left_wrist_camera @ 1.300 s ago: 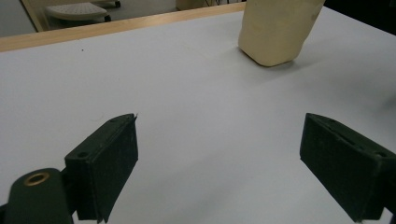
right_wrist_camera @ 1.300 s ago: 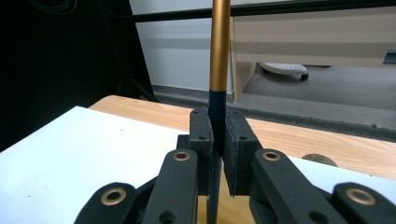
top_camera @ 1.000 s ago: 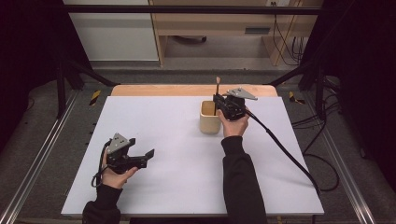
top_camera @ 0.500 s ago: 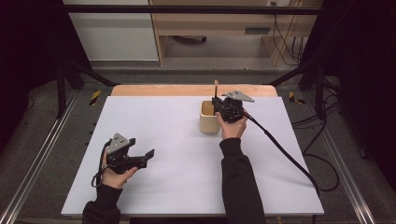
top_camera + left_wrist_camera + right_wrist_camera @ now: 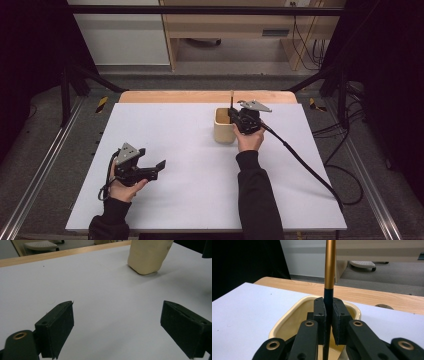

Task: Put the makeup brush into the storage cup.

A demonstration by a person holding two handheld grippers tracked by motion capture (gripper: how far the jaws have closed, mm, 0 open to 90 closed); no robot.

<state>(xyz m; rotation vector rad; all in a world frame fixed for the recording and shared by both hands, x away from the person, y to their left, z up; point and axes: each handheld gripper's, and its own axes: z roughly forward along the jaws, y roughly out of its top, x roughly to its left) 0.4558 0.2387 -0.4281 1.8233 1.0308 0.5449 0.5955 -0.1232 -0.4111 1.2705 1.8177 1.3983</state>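
Observation:
A cream cup (image 5: 224, 126) stands near the back of the white table (image 5: 200, 165). My right gripper (image 5: 235, 116) hovers over the cup's right rim, shut on a thin upright stick (image 5: 232, 98) with a gold upper part and a black lower part. In the right gripper view the stick (image 5: 329, 267) rises between the closed jaws of the right gripper (image 5: 328, 307), above the cup's opening (image 5: 294, 322). My left gripper (image 5: 155, 169) rests at the front left, open and holding nothing. In the left gripper view the left gripper (image 5: 117, 322) faces bare table, with the cup (image 5: 148, 255) far ahead.
A wooden strip (image 5: 205, 96) runs along the table's far edge. The right gripper's black cable (image 5: 305, 165) trails across the right side of the table and off its edge. Metal rails (image 5: 40, 170) flank the table, and a wooden cabinet (image 5: 240, 25) stands behind.
The right gripper has lowered with the stick toward the cup. The left gripper has stayed put.

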